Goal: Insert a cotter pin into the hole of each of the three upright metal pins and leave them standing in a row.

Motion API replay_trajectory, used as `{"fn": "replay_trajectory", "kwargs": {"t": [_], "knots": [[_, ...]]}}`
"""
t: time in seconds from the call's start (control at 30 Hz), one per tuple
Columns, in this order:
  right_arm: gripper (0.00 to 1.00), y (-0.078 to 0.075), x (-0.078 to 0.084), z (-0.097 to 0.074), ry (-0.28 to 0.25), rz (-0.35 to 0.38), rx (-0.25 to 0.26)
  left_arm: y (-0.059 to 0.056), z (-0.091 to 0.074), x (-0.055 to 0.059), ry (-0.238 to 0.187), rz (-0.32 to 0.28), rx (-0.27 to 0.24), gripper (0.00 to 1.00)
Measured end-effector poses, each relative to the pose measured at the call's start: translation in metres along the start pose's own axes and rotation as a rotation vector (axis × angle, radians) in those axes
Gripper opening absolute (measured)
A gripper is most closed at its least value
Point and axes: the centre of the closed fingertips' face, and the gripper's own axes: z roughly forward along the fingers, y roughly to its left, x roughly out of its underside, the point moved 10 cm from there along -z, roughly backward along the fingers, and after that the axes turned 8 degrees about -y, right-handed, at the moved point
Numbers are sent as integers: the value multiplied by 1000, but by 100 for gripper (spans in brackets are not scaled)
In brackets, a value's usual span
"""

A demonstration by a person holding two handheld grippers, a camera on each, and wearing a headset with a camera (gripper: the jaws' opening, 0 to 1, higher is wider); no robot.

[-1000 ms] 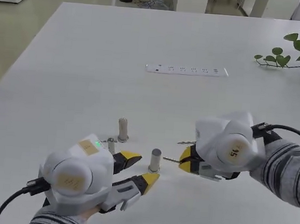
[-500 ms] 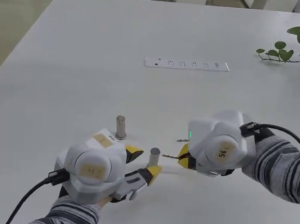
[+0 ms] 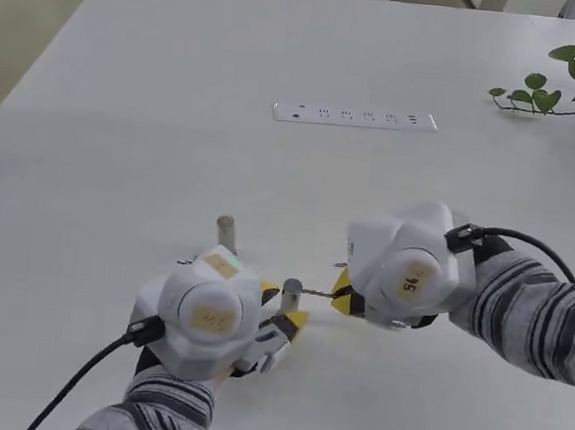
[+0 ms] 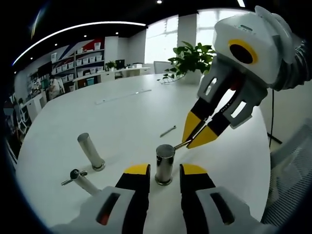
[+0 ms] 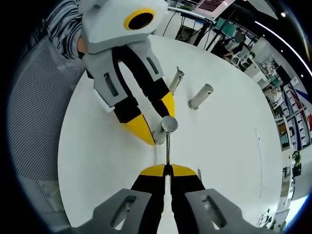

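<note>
Steel cotter pin, clamped between the right gripper's closed fingers, reaches the top of the metal pin at frame centre, which the left gripper's fingers flank, grip uncertain; insertion step, next apparently a straight push through the hole

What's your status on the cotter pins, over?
Left gripper jaws flank the near metal pin, grip unclear. Right gripper shut on a cotter pin, tip at that pin's head. Nothing in the way.
</note>
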Motion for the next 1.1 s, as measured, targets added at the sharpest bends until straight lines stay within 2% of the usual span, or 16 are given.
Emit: {"fn": "replay_trajectory", "kwargs": {"t": [0.1, 0.23, 0.4, 0.73, 1.1], "knots": [[0, 0, 0, 1, 9, -8, -4, 0, 2, -1, -16, -19, -8, 16], [0, -1, -2, 3, 6, -2, -8, -1, 5, -2, -23, -23, -19, 16], [0, 0, -8, 2, 15, -13, -8, -1, 6, 1, -12, -33, -31, 14], [0, 3, -10, -2, 33, -14, -4, -2, 7, 5, -20, -69, -51, 11], [0, 3, -9, -4, 13, -15, -8, -5, 8, 9, -24, -37, -72, 10]]}}
